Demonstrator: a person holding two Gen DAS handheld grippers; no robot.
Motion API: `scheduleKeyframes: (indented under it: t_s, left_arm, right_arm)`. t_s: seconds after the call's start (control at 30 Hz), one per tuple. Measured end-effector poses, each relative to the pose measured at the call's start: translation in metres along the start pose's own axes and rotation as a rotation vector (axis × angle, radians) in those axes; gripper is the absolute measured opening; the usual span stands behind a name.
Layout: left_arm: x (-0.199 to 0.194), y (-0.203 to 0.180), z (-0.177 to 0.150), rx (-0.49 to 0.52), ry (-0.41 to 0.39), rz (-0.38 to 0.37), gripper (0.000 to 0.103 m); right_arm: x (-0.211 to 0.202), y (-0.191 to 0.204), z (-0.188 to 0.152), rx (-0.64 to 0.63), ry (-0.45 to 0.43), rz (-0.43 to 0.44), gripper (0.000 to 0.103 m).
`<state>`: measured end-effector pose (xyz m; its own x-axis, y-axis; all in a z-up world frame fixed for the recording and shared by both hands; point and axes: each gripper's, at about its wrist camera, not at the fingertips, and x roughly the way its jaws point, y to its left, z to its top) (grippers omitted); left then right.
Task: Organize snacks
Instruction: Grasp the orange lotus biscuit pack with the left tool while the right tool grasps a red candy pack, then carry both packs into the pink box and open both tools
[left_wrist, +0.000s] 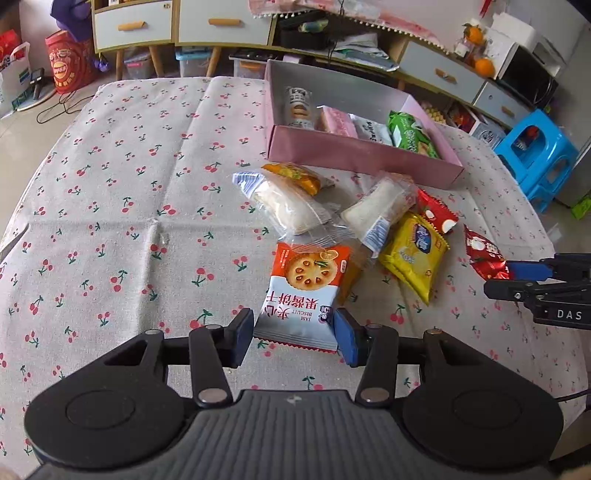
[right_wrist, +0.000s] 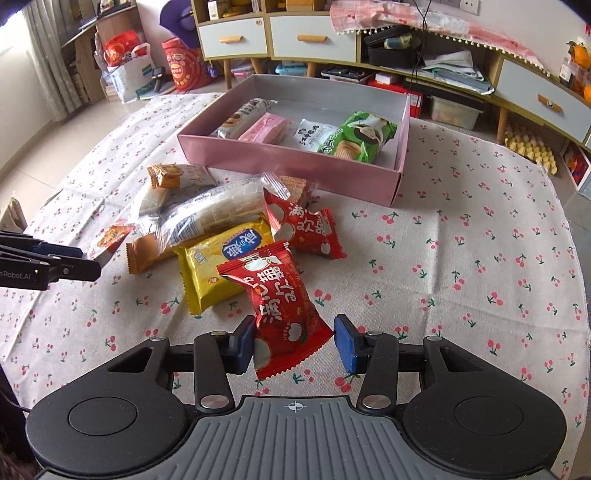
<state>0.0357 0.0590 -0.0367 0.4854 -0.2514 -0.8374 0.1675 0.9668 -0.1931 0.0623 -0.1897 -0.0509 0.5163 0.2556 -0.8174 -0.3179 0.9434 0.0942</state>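
Note:
In the left wrist view my left gripper (left_wrist: 295, 338) is shut on the near end of an orange-and-white jam biscuit packet (left_wrist: 304, 284) lying on the cherry-print cloth. In the right wrist view my right gripper (right_wrist: 295, 343) is shut on a red snack packet (right_wrist: 282, 295), which tilts up off the cloth. Beyond both lies a loose pile: a yellow packet (right_wrist: 218, 266), a second red packet (right_wrist: 306, 225) and clear-wrapped breads (left_wrist: 284, 203). The pink box (right_wrist: 288, 162) behind the pile holds several snacks in a row.
The right gripper with its red packet (left_wrist: 484, 258) shows at the right edge of the left wrist view. The table's cloth (left_wrist: 129, 184) stretches to the left. A blue stool (left_wrist: 539, 155) and low cabinets (right_wrist: 314, 33) stand beyond the table.

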Motion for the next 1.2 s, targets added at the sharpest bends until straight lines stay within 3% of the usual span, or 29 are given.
scheduleKeyframes:
  t_s: [0.27, 0.63, 1.2]
  left_arm:
    - [-0.009, -0.023, 0.003, 0.043, -0.023, -0.081, 0.041]
    - [-0.005, -0.037, 0.011, 0.076, -0.016, -0.109, 0.039]
    - [-0.009, -0.029, 0.066, -0.077, -0.157, -0.131, 0.039]
  right_arm:
    - [-0.002, -0.001, 0.010, 0.038, -0.023, 0.003, 0.044]
    - [-0.002, -0.001, 0.026, 0.095, -0.043, 0.023, 0.044]
    - [0.005, -0.014, 0.072, 0.259, -0.117, 0.063, 0.044]
